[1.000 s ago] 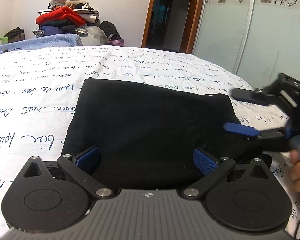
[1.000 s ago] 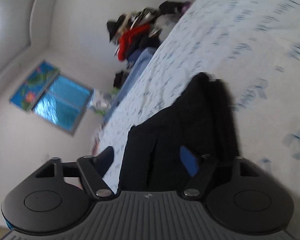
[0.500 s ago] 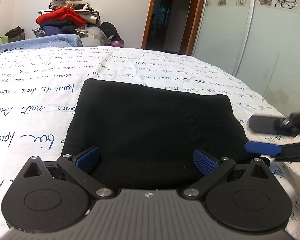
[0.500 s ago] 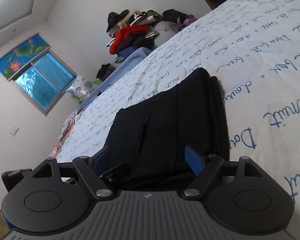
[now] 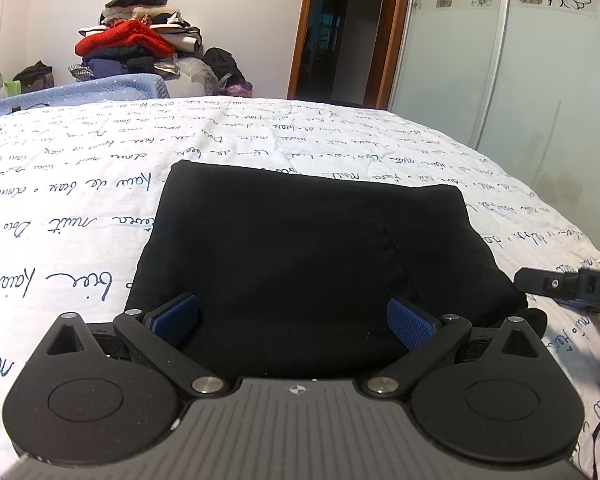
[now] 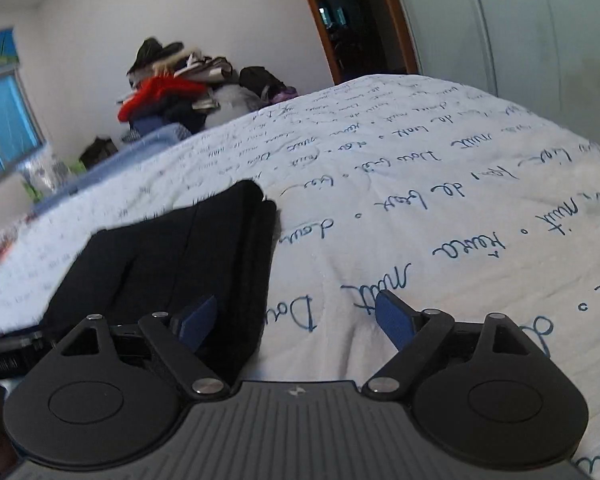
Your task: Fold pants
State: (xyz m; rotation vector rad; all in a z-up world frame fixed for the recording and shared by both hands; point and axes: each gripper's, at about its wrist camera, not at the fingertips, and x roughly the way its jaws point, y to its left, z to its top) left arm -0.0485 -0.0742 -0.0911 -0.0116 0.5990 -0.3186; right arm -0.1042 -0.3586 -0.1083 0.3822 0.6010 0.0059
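Since a second ago the right gripper [image 6: 296, 320] has drawn off the folded black fabric pants [image 5: 312, 256] to their right side and rolled level, and in the left wrist view only its black body shows at the right edge. Its blue-padded jaws are opening, already wide; nothing is clamped between them, though the left pad overlaps the right edge of the pants and the right pad stands over bare sheet. The left gripper [image 5: 292, 318] has kept still, its jaws spread wide over the near edge of the pants; whether the pads touch the cloth cannot be told.

Just beyond the grippers, the pants lie flat as a compact, roughly square bundle on the white bedsheet printed with blue handwriting [image 5: 60, 208], a little wider across the bed than deep, with a seam running away from the camera on the right part. Farther off, a pile of mixed clothes topped with red [image 5: 140, 48] stands against the wall, near a dark wood-framed doorway [image 5: 332, 28].
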